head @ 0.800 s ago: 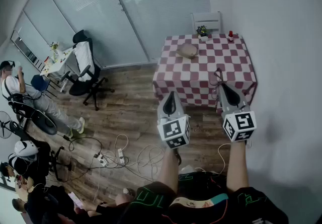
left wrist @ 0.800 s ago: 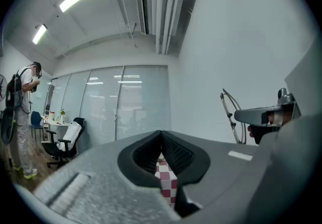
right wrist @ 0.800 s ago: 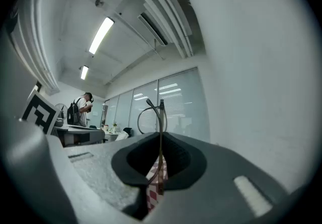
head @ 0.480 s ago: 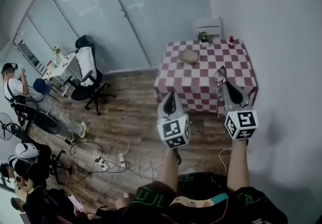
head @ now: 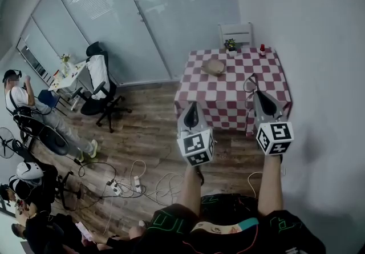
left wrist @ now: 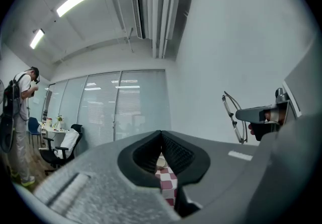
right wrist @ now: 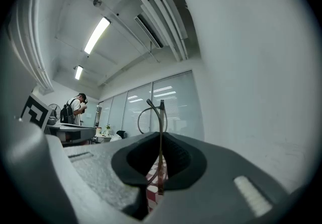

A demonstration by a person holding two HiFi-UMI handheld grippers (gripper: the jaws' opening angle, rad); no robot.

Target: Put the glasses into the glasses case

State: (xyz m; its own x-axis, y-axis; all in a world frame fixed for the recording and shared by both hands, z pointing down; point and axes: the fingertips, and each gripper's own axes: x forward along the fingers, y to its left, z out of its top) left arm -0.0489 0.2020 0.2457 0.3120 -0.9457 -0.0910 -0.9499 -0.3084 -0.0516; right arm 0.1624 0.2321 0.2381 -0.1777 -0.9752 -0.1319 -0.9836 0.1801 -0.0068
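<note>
Little had shifted: my right tool (head: 254,92) kept pinching the thin wire-framed glasses (right wrist: 161,132), my left tool (head: 192,105) stayed pressed together (empty). The tan oval glasses case (head: 213,67) on the red-and-white checked desk (head: 228,99) remained well ahead.

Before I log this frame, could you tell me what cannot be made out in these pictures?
Glasses case: head view, too small to tell open or shut.
Glasses: right gripper view, lower part hidden inside the right gripper.
Red item on the table: head view, too small to identify.
</note>
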